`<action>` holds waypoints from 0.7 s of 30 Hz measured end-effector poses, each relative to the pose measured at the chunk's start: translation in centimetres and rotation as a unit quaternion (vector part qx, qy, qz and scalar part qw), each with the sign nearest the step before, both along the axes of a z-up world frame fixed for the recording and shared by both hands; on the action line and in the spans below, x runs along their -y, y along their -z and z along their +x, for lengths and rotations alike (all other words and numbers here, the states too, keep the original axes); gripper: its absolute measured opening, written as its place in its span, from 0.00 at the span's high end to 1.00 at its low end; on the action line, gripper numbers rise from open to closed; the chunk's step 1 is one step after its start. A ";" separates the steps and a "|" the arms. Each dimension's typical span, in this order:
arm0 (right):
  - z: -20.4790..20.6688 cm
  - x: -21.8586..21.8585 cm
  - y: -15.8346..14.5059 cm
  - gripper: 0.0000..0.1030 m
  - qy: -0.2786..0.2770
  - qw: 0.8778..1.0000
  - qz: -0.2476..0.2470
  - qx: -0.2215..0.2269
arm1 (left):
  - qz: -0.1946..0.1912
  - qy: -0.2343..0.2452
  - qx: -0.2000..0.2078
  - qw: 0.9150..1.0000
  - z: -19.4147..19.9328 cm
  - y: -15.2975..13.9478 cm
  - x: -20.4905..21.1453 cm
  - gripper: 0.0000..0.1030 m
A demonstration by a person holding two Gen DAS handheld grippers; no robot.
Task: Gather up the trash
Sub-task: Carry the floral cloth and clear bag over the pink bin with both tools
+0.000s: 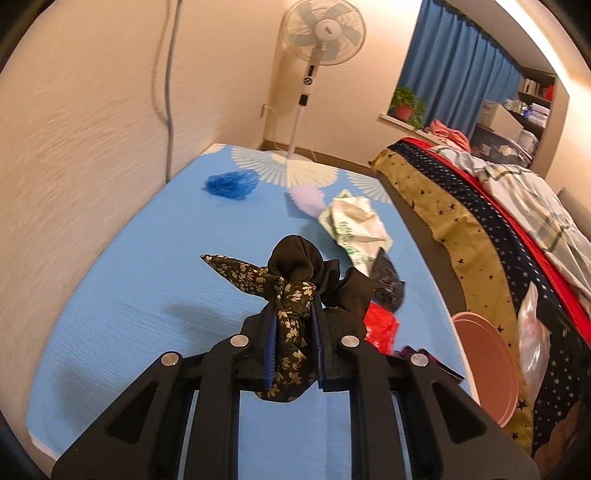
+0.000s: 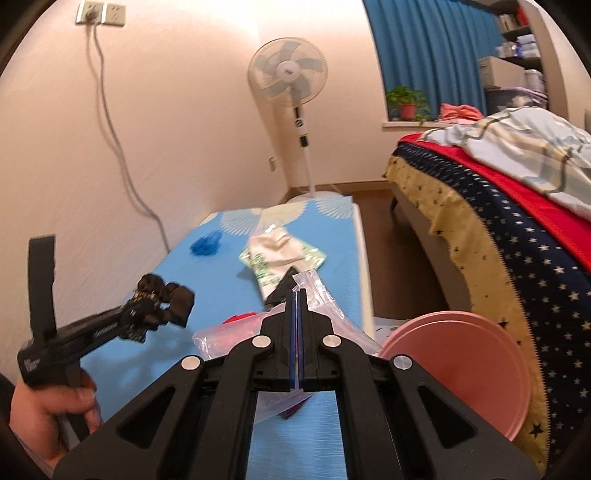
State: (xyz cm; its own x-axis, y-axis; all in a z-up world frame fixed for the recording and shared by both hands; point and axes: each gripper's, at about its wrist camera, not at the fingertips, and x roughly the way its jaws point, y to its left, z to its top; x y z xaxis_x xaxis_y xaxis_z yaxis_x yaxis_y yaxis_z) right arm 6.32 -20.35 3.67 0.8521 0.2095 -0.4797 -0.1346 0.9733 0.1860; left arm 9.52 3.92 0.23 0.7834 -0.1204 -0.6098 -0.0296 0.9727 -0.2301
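Note:
My left gripper [image 1: 293, 299] is shut on a dark floral cloth scrap [image 1: 291, 328] with black fabric bunched at its tip, held above the blue table [image 1: 129, 295]. It also shows in the right wrist view [image 2: 147, 306], held by a hand at the left. My right gripper [image 2: 297, 291] is shut on a clear plastic bag [image 2: 325, 306] above the table's right side. On the table lie a white-and-green wrapper [image 1: 351, 225], a blue crumpled bag [image 1: 231, 184], a red wrapper [image 1: 380, 325] and a dark bag [image 1: 386, 280].
A pink bin [image 2: 461, 369] stands at the table's right edge, beside a bed [image 2: 517, 229] with star-patterned covers. A standing fan [image 1: 321, 33] is beyond the table's far end. A cable [image 2: 122, 155] hangs down the left wall.

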 end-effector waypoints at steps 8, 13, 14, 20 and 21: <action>-0.2 3.3 -1.2 0.99 0.053 0.999 -0.002 0.010 | -0.006 0.025 0.008 1.000 -0.7 -0.2 1.8 0.85; -0.4 5.0 -1.6 0.99 0.082 0.997 -0.004 0.014 | -0.010 0.040 0.018 0.999 -0.7 -0.6 2.9 0.85; -0.5 5.3 -1.8 0.99 0.087 0.996 -0.005 0.017 | -0.011 0.042 0.019 0.999 -0.7 -0.6 3.1 0.85; -0.6 6.7 -2.3 0.99 0.107 0.994 -0.013 0.026 | -0.017 0.062 0.026 0.998 -0.5 -0.9 4.7 0.85; -0.6 6.9 -2.4 0.99 0.110 0.994 -0.013 0.026 | -0.017 0.065 0.027 0.997 -0.5 -0.9 5.1 0.85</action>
State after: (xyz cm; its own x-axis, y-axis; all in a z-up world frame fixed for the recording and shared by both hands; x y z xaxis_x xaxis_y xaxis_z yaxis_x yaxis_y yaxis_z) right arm 5.71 -27.22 6.09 0.8999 0.0037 -0.4362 0.0727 0.9847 0.1582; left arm 9.03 -1.15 1.13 0.7912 -0.2424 -0.5615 0.1092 0.9593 -0.2603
